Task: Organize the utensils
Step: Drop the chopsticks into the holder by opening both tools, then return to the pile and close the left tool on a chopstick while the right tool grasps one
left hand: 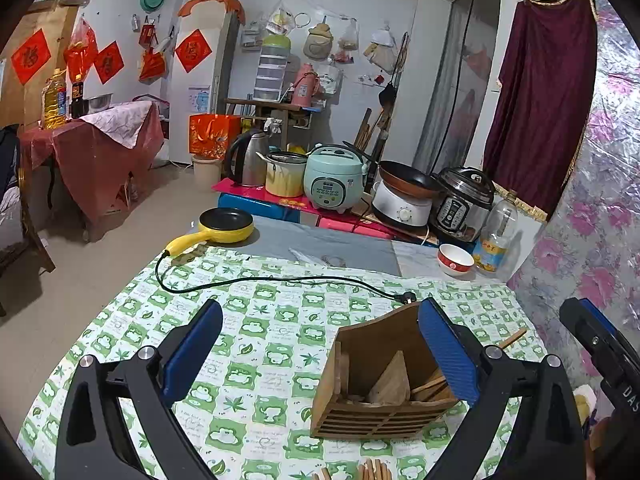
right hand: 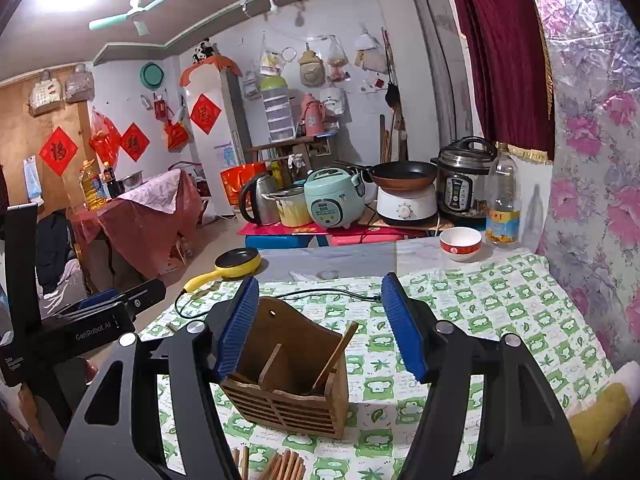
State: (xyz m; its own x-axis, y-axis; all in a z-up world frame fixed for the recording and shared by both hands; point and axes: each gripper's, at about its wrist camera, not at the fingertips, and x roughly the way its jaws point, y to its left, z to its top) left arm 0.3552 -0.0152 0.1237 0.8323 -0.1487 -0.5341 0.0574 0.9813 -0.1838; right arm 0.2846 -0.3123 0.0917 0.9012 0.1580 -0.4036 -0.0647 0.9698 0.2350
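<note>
Here both hand-held grippers, left (left hand: pixel 320 354) and right (right hand: pixel 320 326), gape empty around the brown slatted wooden utensil holder (right hand: pixel 294 376) at lower centre; 1 chopstick (right hand: pixel 334 356) is in. Next move, probably: grasp the loose wooden chopsticks (right hand: pixel 286 466) at the bottom edge.

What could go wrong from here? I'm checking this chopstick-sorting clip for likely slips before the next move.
1. The wooden holder looks light and free-standing; a nudge from either open gripper's fingers could tip or slide it.
2. One chopstick already leans in the holder's right compartment; inserting more may knock it out.
3. The loose chopsticks lie near the table's front edge, so a poor grasp might roll them off.
</note>
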